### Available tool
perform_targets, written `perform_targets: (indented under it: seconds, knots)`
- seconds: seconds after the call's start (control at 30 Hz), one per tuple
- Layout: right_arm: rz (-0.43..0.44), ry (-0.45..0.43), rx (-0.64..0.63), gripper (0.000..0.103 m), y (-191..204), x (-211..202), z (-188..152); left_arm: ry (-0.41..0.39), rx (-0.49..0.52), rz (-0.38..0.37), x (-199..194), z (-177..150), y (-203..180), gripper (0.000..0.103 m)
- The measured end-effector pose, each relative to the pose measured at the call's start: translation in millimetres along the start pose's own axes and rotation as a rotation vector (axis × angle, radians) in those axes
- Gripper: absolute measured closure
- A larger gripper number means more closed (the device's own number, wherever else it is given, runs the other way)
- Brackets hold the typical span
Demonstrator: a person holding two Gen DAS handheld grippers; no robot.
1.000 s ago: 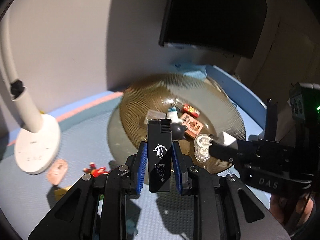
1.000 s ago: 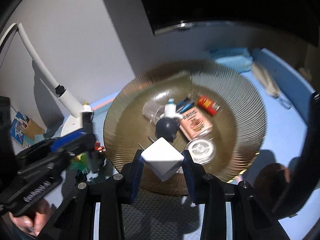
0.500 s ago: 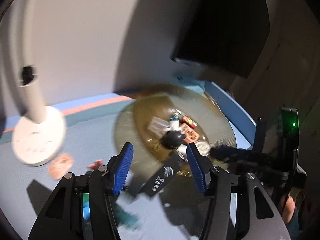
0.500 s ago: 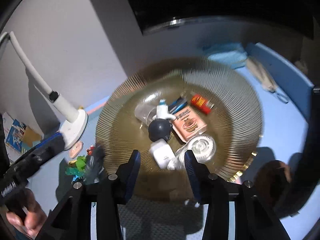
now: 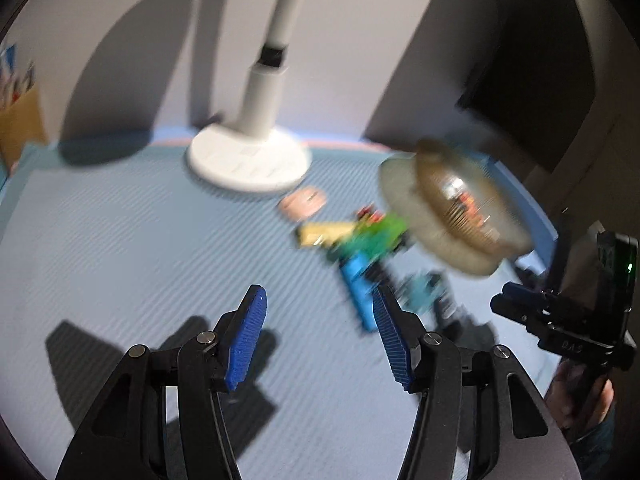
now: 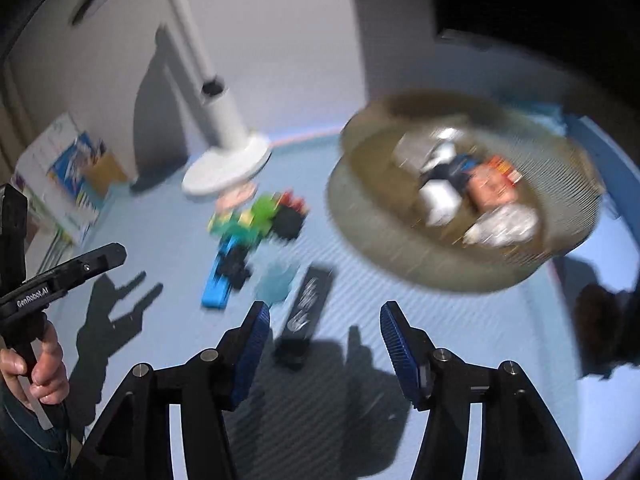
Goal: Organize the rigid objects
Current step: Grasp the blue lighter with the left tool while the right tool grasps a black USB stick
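1. The left gripper [image 5: 318, 330] stands partly open over the blue ribbed desk mat [image 5: 120, 240], with nothing between its blue pads.
2. The right gripper [image 6: 324, 342] has just been opening; its jaws are apart and empty.
3. A black rectangular lighter [image 6: 308, 304] lies flat on the mat just ahead of the right gripper.
4. The brown ribbed glass bowl [image 6: 380, 236], toward the desk's right rear, holds a white block [image 6: 440, 200] and other blurred small items.
5. A cluster of green, blue and black toys [image 6: 248, 232] lies between the bowl and the white lamp base [image 6: 226, 168].
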State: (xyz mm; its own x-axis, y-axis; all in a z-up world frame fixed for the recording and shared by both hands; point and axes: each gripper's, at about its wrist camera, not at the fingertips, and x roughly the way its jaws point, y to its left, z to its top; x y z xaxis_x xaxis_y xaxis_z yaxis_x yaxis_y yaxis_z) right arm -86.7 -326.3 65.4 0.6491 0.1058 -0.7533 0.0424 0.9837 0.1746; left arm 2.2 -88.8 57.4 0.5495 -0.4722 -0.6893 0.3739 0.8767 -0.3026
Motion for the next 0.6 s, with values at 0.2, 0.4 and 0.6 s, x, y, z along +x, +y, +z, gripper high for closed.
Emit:
perform_targets:
  seconds: [0.2,0.4,0.6]
  knots:
    - [-0.027,0.061,0.033,0.047,10,41,-11,0.078,-0.038,-0.004,19,-22,11,0.050]
    - [-0.068,0.046,0.036,0.047,14,51,-17,0.108,0.048,-0.037,43,-18,-29,0.050]
    - [-0.124,0.028,-0.008,0.045,25,62,-13,0.144,0.069,0.016,79,-10,-57,0.050]
